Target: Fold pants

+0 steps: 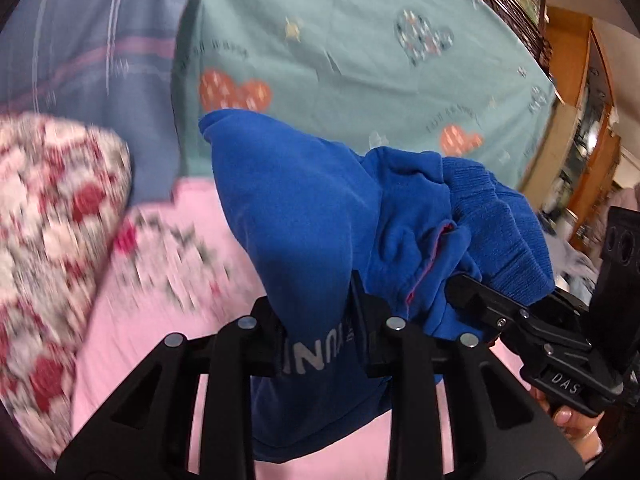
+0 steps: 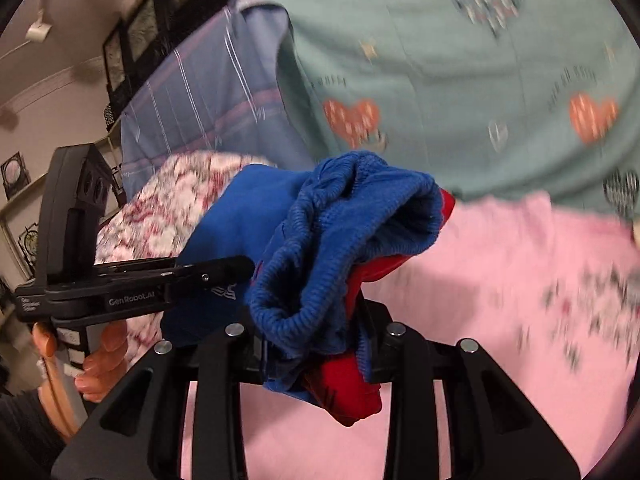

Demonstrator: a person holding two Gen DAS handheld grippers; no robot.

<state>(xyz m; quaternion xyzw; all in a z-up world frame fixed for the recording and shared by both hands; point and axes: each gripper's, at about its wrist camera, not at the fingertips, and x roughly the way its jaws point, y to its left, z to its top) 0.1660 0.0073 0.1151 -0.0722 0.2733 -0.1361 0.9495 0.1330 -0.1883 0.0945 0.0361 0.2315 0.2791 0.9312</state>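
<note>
Bright blue pants (image 1: 304, 200) hang bunched in the air above the bed, held by both grippers. My left gripper (image 1: 320, 332) is shut on a smooth fold with grey lettering. My right gripper (image 1: 460, 284) comes in from the right, shut on the ribbed waistband (image 1: 504, 232). In the right wrist view the right gripper (image 2: 316, 348) clamps the ribbed waistband (image 2: 340, 220) together with a red part of the garment (image 2: 352, 392). The left gripper (image 2: 244, 266) reaches in from the left, shut on the blue cloth. The lower part of the pants is hidden behind the gripper frames.
A pink sheet (image 1: 160, 320) lies below. Behind it are a teal blanket with hearts (image 1: 360, 60) and a blue-purple striped cover (image 1: 100, 40). A red-and-white floral pillow (image 1: 48, 220) is at the left. Wooden furniture (image 1: 576, 120) stands at the right. A hand (image 2: 104, 360) holds the left gripper.
</note>
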